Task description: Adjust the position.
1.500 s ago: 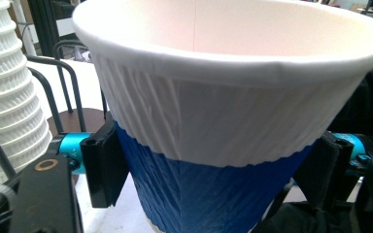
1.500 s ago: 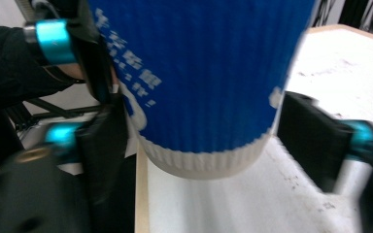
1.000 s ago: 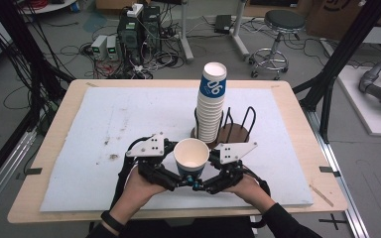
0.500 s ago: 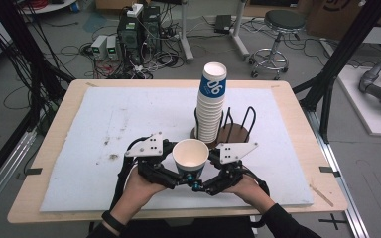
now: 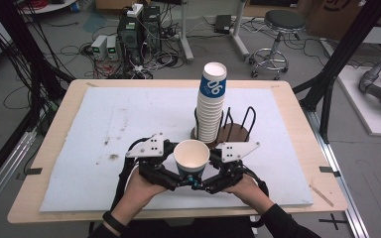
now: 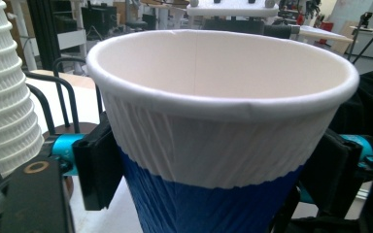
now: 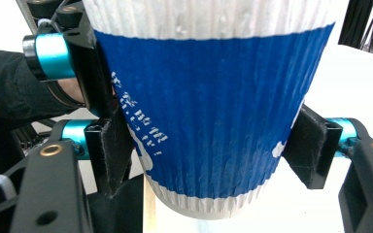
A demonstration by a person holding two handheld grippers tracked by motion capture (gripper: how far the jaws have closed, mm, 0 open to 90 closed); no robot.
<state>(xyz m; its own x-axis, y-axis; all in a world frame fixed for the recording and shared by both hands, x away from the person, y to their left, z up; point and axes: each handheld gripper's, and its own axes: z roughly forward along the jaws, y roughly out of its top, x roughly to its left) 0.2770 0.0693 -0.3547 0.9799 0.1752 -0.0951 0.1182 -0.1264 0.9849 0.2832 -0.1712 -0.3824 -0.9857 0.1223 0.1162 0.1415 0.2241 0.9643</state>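
A single cup [image 5: 191, 156] is sitting upright near the front edge of the surface [image 5: 94, 124], between the left tool [image 5: 174, 179] and right tool [image 5: 209, 181]. Just behind it, a cup stack [image 5: 211, 106] is standing in a wire holder [image 5: 238, 126].

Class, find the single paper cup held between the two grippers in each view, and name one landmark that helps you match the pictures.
High view: cup low centre, mouth up, in front of the cup stack.
Left gripper view: cup across the middle, its rim and inside visible.
Right gripper view: cup centre, its blue band and base visible.
Shared landmark: the cup's blue band; the stack also stands at left in the left gripper view.
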